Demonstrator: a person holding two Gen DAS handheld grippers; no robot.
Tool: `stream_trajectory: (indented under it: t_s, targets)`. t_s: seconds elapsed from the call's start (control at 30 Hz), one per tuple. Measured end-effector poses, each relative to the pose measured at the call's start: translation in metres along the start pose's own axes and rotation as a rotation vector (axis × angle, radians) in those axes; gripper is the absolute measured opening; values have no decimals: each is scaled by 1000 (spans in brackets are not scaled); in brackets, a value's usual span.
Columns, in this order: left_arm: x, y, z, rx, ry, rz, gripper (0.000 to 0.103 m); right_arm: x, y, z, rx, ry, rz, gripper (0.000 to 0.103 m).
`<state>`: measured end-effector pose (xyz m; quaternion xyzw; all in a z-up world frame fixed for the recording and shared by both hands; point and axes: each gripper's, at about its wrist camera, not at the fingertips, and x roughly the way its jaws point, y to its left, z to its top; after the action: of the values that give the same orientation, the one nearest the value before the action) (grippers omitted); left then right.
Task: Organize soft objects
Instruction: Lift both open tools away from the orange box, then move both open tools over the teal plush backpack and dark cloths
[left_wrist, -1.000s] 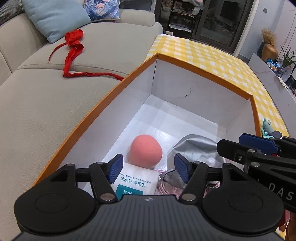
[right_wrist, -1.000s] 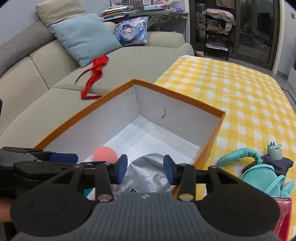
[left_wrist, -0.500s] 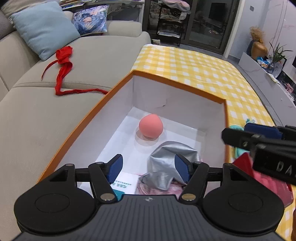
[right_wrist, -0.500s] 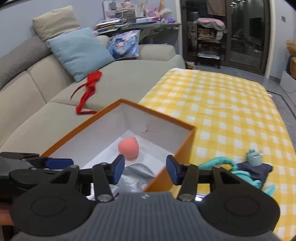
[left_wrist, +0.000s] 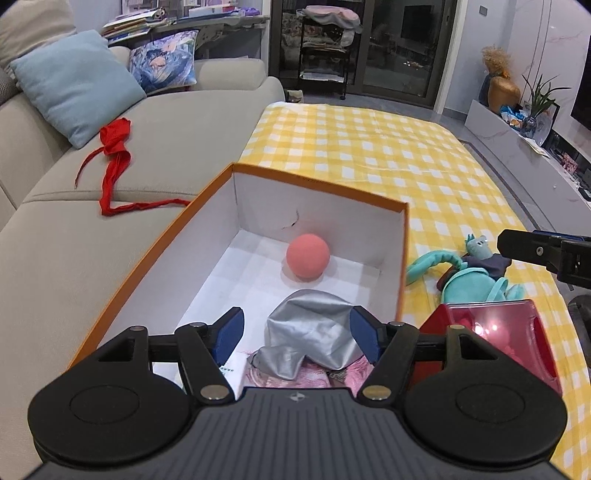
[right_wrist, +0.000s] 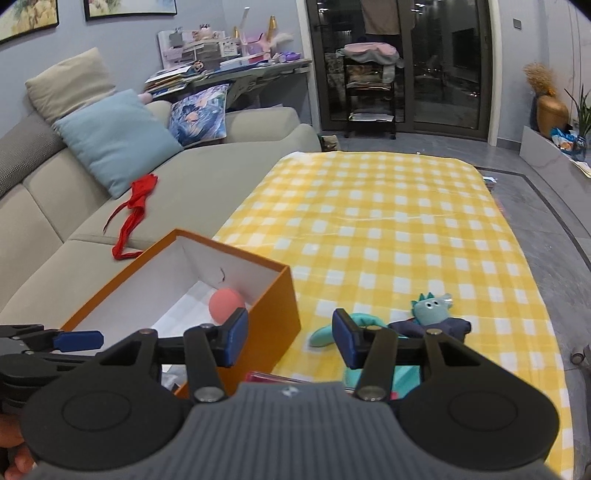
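Note:
An orange box with white inner walls sits at the table's left edge. A pink ball lies near its far wall. A crumpled silver cloth rests on pink fabric at the near end. My left gripper hovers open above the silver cloth, touching nothing. My right gripper is open and empty, above the box's right wall and a teal plush dinosaur. The plush lies on the cloth right of the box. A red ribbon lies on the sofa.
A yellow checked tablecloth covers the table. A red translucent container stands close to the box's near right corner. A beige sofa with a blue pillow runs along the left. A marble sideboard is at the right.
Both grippers rose and drew back from the box. The right one swung right, out over the box wall toward the plush, its jaws a little wider. The pink ball rolled to the far wall.

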<state>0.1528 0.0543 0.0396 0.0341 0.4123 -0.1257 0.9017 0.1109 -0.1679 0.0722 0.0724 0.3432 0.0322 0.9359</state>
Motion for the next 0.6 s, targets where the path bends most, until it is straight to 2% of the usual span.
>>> stream_trajectory:
  t_s: [0.37, 0.6]
  targets:
    - [-4, -22, 0, 58, -4, 19, 80, -18, -25, 1, 36, -22, -15, 50]
    - [-8, -29, 0, 56, -22, 14, 80, -27, -40, -1, 55, -32, -39, 51]
